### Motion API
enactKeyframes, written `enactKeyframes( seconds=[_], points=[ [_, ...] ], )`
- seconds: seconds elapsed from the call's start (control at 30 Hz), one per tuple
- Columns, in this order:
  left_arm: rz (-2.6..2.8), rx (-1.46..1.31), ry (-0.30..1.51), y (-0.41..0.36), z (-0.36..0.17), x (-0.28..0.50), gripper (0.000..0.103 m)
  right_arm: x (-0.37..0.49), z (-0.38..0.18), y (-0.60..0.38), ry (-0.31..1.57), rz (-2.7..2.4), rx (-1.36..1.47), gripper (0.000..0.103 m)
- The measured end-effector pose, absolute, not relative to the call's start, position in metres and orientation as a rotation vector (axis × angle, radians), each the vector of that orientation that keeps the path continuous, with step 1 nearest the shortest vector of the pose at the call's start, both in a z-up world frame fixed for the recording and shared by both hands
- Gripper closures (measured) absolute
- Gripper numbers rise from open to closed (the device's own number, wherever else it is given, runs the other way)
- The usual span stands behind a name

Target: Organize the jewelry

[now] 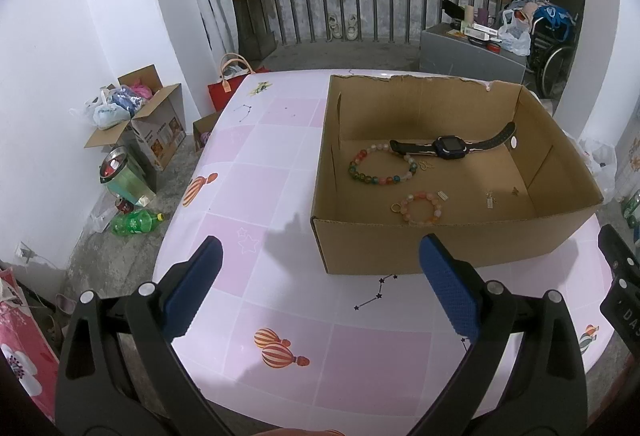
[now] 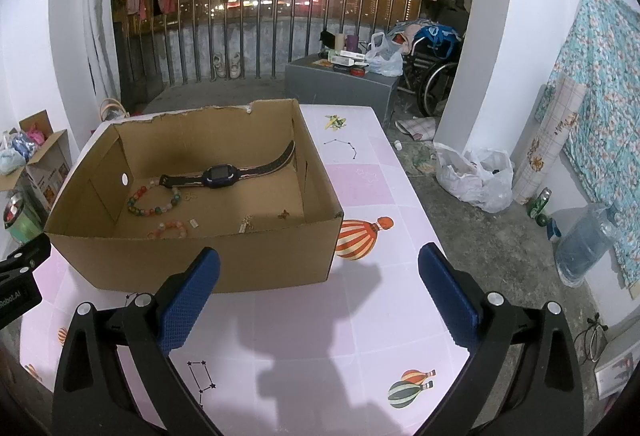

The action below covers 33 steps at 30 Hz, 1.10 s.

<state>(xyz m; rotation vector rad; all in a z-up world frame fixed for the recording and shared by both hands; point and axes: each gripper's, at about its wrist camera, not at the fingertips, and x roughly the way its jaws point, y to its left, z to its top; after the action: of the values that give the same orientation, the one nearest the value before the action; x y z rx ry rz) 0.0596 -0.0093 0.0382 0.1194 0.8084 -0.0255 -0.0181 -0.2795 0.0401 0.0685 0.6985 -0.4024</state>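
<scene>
An open cardboard box (image 1: 440, 248) (image 2: 200, 260) stands on the pink table. Inside lie a dark smartwatch (image 1: 452, 147) (image 2: 218, 173), a large multicoloured bead bracelet (image 1: 380, 165) (image 2: 154, 201), a smaller pink bead bracelet (image 1: 422, 207) (image 2: 170, 230) and some small gold pieces (image 1: 491, 199) (image 2: 245, 224). My left gripper (image 1: 320, 256) hovers open in front of the box's near left corner, holding nothing. My right gripper (image 2: 318, 264) is open and empty before the box's near right corner. The other gripper's black body shows at each view's edge (image 1: 620, 276) (image 2: 20, 276).
The pink tablecloth (image 1: 260, 175) (image 2: 360, 336) has balloon and star prints. On the floor to the left are cardboard boxes (image 1: 156, 123), a green bottle (image 1: 136, 222) and a bin. To the right are a white plastic bag (image 2: 476, 171), a water jug (image 2: 584, 240) and a wheelchair (image 2: 436, 75).
</scene>
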Motion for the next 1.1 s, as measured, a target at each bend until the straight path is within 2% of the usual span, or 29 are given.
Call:
enactKeyframes(
  seconds=[1.1],
  points=[
    [-0.026, 0.117, 0.810, -0.0079, 0.0389, 0.0605, 0.008, -0.0170, 0.0400, -0.2772, 0.698, -0.404, 0.064, 0.006]
  ],
)
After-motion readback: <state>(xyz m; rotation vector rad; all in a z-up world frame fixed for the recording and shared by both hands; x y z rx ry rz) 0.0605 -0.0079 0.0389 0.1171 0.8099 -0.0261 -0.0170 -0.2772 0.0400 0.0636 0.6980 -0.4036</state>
